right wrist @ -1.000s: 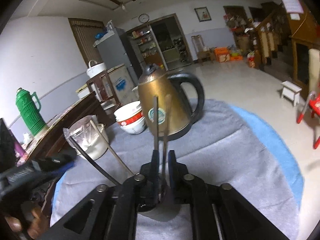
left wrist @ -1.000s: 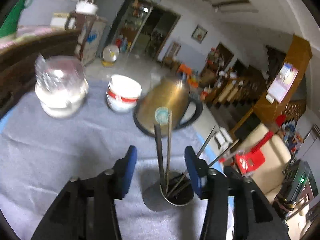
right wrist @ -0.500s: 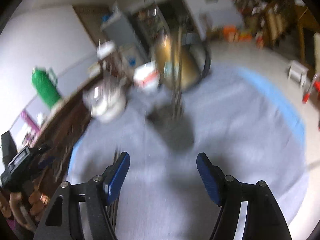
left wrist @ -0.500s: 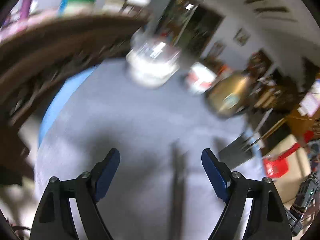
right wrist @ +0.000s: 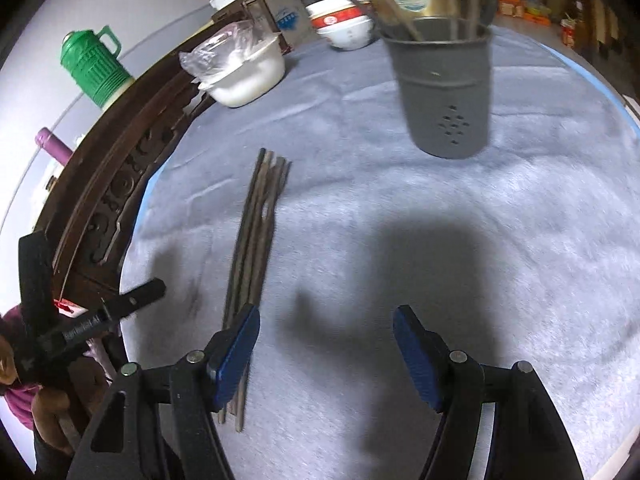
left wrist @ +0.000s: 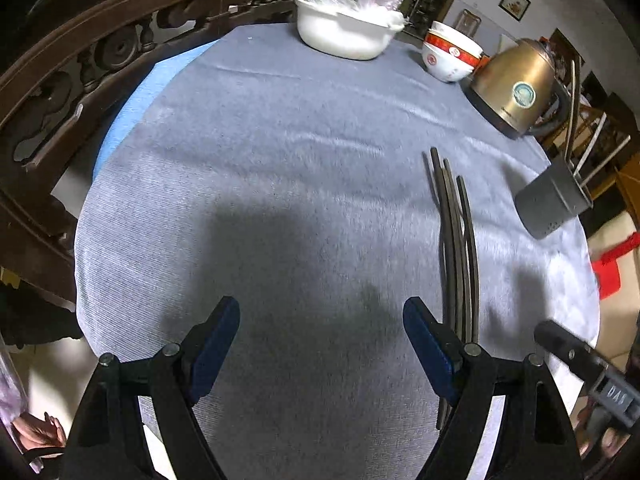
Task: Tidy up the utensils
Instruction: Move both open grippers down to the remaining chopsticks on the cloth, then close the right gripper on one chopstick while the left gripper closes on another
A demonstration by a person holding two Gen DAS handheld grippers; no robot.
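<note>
Change since the earlier frame: both grippers are away from the grey perforated metal utensil holder (right wrist: 444,92), tipped down toward the tabletop, and spread wider; the right one no longer pinches chopsticks over the holder.

Left gripper (left wrist: 320,344): blue pads spread wide, nothing between them, above bare cloth.

Right gripper (right wrist: 326,344): blue pads spread wide, nothing between them.

Bundle of dark slender chopsticks (right wrist: 256,240): lies flat on the cloth, near the holder on the side toward the carved wooden chair back (right wrist: 120,168). Its near ends pass under the right gripper's left finger (right wrist: 236,352). In the left wrist view the same bundle (left wrist: 456,248) runs just outside that gripper's right finger.

Holder: upright, already carrying several sticks.

Risks, as judgement:
- The sticks overlap and lie close, so a closing pinch could take several at once or scatter the rest.
- The sticks are thin and lie flat on soft cloth, so the pads may slide over them or catch the fabric.
- A stick swung against the holder's rim could tip it, or jostle the brass-coloured electric kettle (left wrist: 516,88) just behind it.

Surface: round table under grey-blue ribbed cloth (left wrist: 280,168), a lighter blue layer showing at its edge.

Beyond the holder: stacked red-and-white bowls (left wrist: 450,56) and a white bowl under clear plastic wrap (left wrist: 344,32).

Room: dim domestic interior, a green thermos (right wrist: 94,64) behind the chair back.
</note>
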